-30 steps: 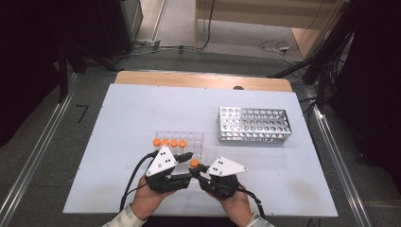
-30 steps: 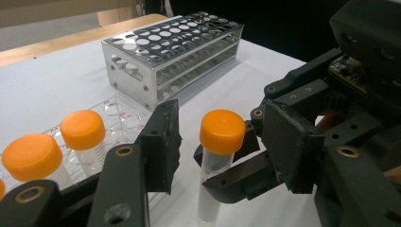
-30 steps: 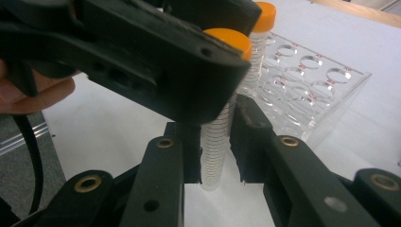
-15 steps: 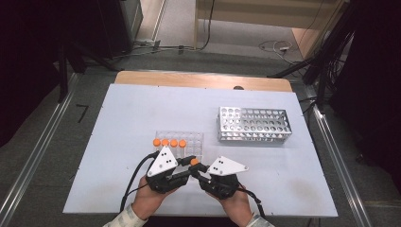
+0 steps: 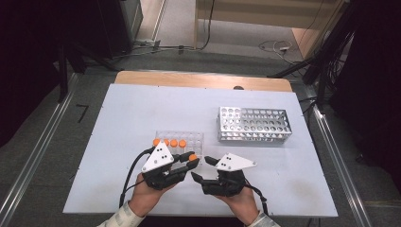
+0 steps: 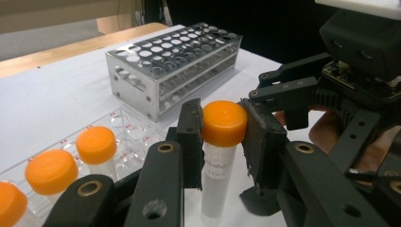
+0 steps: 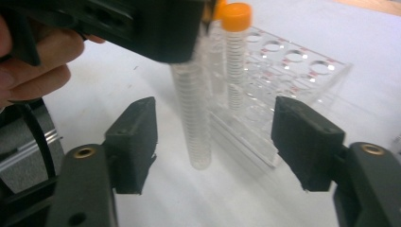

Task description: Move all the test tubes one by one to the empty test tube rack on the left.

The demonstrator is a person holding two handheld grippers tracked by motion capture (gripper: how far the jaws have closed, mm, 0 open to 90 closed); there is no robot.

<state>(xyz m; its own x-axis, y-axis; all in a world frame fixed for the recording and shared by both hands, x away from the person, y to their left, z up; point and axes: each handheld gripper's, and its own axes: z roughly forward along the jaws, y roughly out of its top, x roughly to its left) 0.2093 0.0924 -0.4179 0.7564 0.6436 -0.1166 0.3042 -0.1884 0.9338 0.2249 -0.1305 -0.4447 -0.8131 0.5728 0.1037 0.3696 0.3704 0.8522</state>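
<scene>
A clear tube with an orange cap (image 6: 224,122) stands upright just above the white table, in front of the clear rack. My left gripper (image 6: 222,137) is shut on its cap, one pad on each side. In the high view the cap (image 5: 192,157) shows at the tips of the left gripper (image 5: 190,162). My right gripper (image 7: 215,142) faces it from the right. Its jaws have just been opening and now stand wide on either side of the tube's lower body (image 7: 193,123) without touching it. In the high view the right gripper (image 5: 202,169) sits close beside the left.
The clear plastic rack (image 5: 195,141) holds several orange-capped tubes (image 5: 174,143) along its left part. A perforated metal rack (image 5: 253,125) stands farther right and back. The white table (image 5: 123,118) ends near both hands at the front edge.
The right gripper's jaws have spread apart, away from the tube. Both hands have stayed where they were, and the left gripper still has the cap.
</scene>
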